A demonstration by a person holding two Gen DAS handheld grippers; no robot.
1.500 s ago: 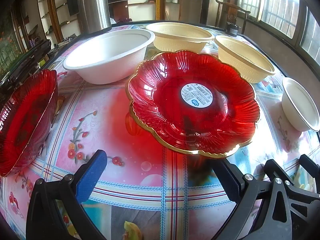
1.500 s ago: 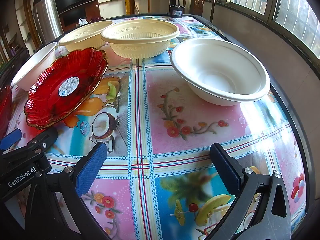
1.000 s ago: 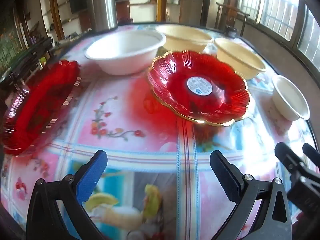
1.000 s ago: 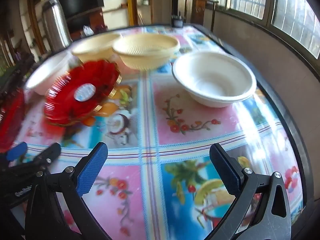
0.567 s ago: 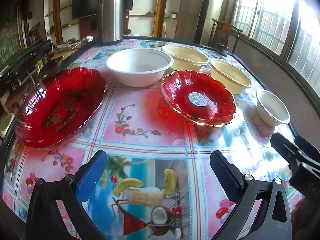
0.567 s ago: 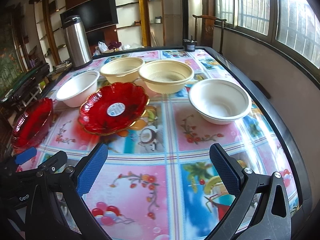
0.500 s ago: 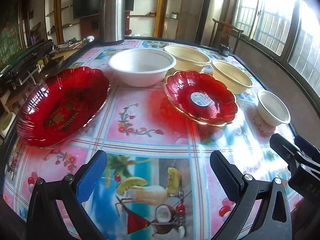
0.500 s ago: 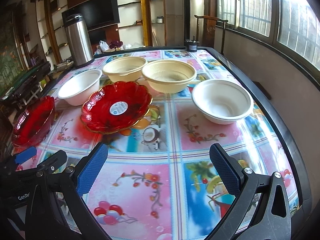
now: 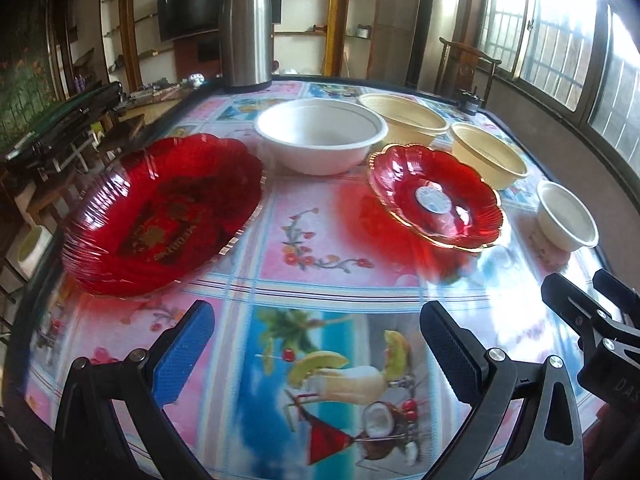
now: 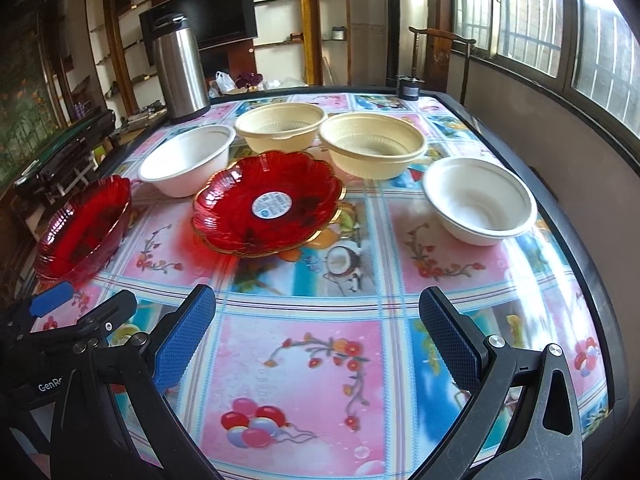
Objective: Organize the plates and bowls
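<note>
On the table a large oval red plate (image 9: 160,212) (image 10: 84,228) lies at the left. A round red plate with a gold rim and a white sticker (image 9: 434,198) (image 10: 268,204) lies in the middle. A white bowl (image 9: 320,136) (image 10: 188,160) and two cream bowls (image 10: 280,126) (image 10: 372,144) stand behind it, and another white bowl (image 10: 480,200) (image 9: 566,216) at the right. My left gripper (image 9: 316,344) and right gripper (image 10: 316,332) are open and empty, above the near part of the table, apart from all dishes.
The table (image 10: 320,360) has a colourful patterned cloth and a dark rim. A steel thermos (image 10: 180,76) (image 9: 244,40) stands at its far left end. A small dark object (image 10: 408,88) sits at the far right end. A wall with windows runs along the right.
Both grippers have drawn back and up from the dishes, so more of the table shows. The dishes have not moved. Both grippers stay open.
</note>
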